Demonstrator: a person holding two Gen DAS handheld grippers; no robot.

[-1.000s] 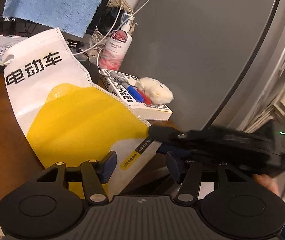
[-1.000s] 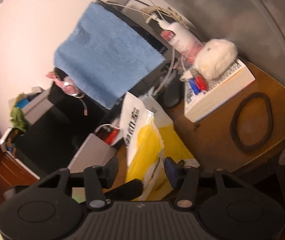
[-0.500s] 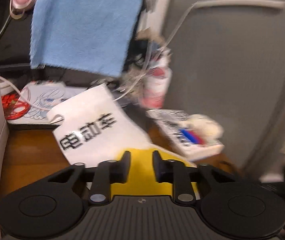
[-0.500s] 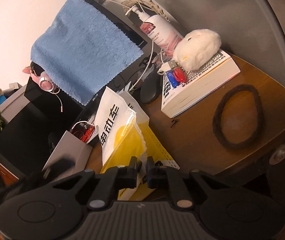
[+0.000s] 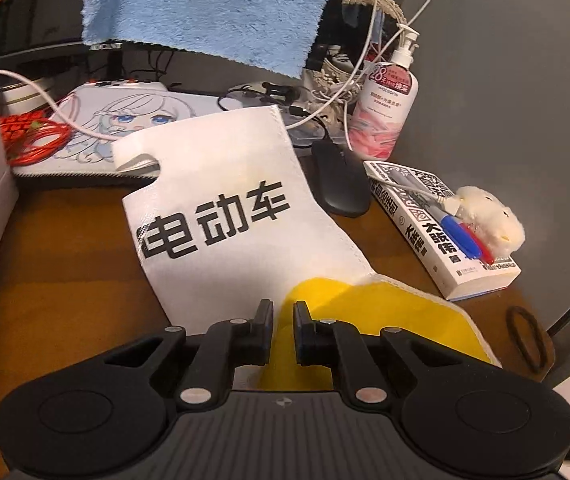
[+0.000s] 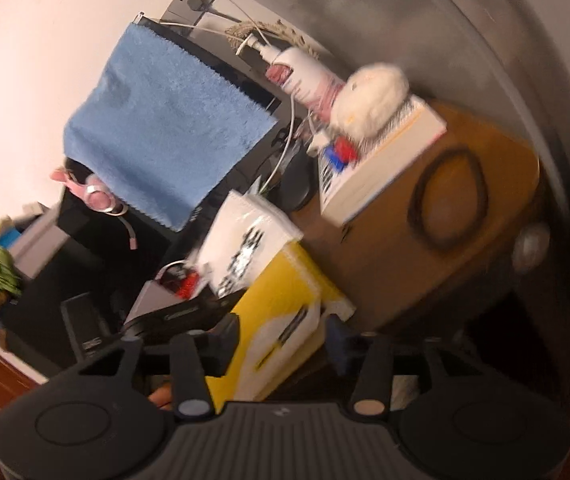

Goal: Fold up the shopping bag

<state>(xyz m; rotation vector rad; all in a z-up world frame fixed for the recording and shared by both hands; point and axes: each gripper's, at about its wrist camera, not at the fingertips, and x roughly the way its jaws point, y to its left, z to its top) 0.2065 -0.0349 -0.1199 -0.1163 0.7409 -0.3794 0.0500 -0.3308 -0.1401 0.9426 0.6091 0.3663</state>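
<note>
The shopping bag (image 5: 221, 216) is laid flat on the wooden desk (image 5: 61, 280), beside the book (image 5: 441, 224). The left gripper (image 5: 283, 312) is kept nearly closed at its yellow part (a narrow gap remains; a grip cannot be confirmed). The right gripper (image 6: 281, 340), pinched shut half a second ago, is now spread wide around the bag's near edge.
</note>
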